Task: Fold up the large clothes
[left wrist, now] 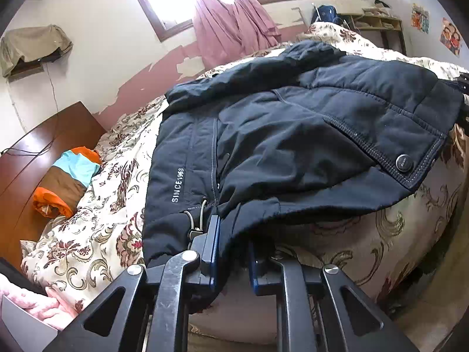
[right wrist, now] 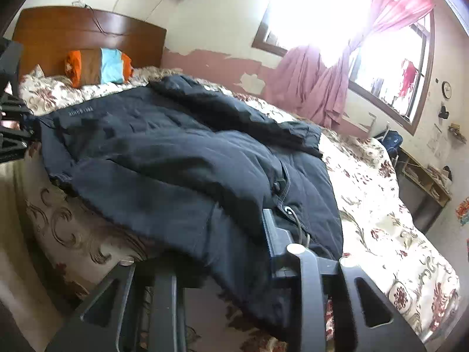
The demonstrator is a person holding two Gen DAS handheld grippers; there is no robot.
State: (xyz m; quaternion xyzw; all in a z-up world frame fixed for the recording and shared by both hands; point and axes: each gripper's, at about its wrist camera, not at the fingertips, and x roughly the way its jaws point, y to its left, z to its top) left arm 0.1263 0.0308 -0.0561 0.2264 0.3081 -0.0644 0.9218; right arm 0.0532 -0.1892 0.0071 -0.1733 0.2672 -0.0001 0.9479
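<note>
Here, the left gripper (left wrist: 231,252) and the right gripper (right wrist: 234,252) each clench the hem of the dark jacket (left wrist: 293,135), spread directly ahead over the floral bedspread (left wrist: 96,228); a wooden headboard (right wrist: 88,38) and pink curtain (right wrist: 316,88) stand beyond.

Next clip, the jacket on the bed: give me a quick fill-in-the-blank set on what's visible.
1. The dark jacket lies on a bedspread with a ____ pattern.
2. The left gripper is shut on the jacket's ____.
3. The striped pillow rests against the wooden ____.
4. The curtain is ____.

Missing words: floral; hem; headboard; pink
</note>
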